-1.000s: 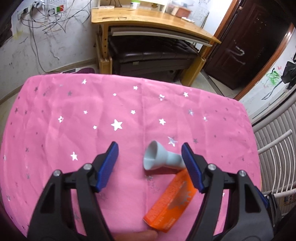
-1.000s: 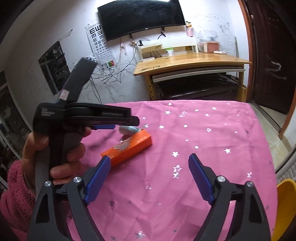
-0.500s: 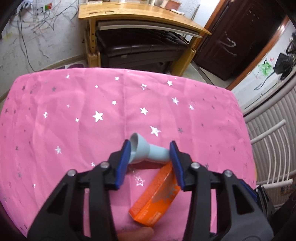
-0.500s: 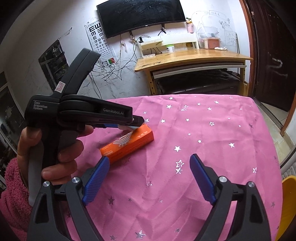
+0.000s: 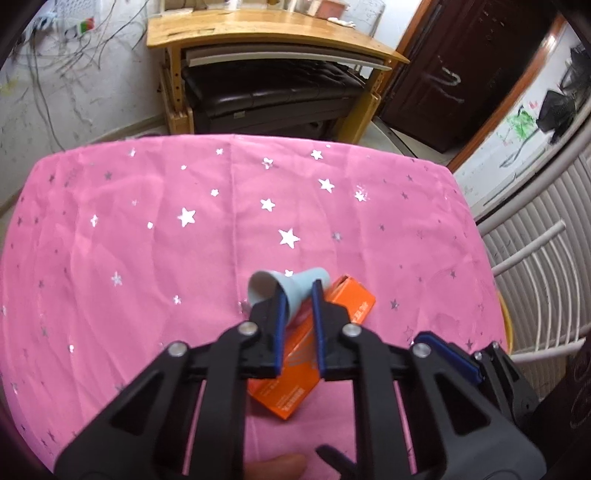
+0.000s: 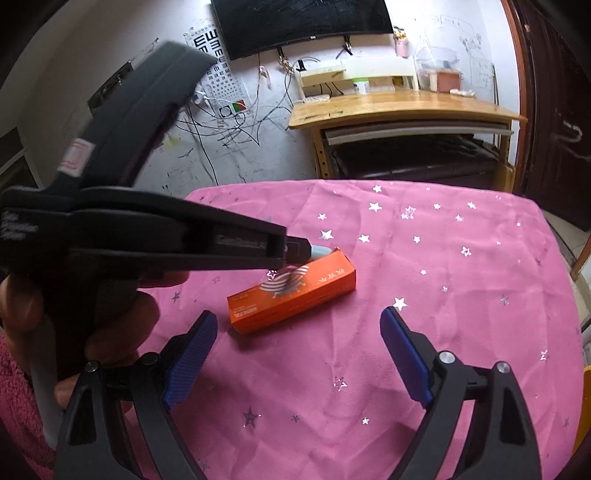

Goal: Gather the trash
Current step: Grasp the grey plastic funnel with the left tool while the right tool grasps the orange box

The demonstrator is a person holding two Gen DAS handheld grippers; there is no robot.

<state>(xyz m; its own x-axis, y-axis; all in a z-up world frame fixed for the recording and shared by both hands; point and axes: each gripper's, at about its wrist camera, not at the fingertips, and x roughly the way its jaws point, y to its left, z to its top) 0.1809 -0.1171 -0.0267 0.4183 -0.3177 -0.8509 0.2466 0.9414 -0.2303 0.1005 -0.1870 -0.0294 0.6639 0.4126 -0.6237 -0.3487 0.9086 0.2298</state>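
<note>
The pale blue cup [image 5: 291, 291], a small funnel-shaped piece, lies on its side with its wide mouth to the left, and the left tool [image 5: 298, 295] is clenched on its narrow middle, one blue pad pressed to each side. In the right wrist view only the cup's pale tip [image 6: 320, 251] pokes out past the end of the left tool [image 6: 295, 248]. Whether the cup rests on the cloth or hangs just above it, I cannot tell.

Right under and beside the cup lies the orange box [image 5: 314, 354], long and flat, running from near left to far right. From the right wrist view the box [image 6: 291, 295] shows a white striped emblem on its top face, and its far end sits just below the cup's tip.

The right tool [image 6: 295, 354] is released, its blue pads spread wide, hovering over the cloth near the box's near end, touching nothing. A slice of it shows at the lower right of the left wrist view [image 5: 447, 354].

All of this is on the worktop, covered by a pink cloth [image 5: 129, 258] dotted with silver stars. Beyond the far edge stands a wooden desk [image 6: 399, 107], with a dark screen [image 6: 303, 26] on the wall above.
</note>
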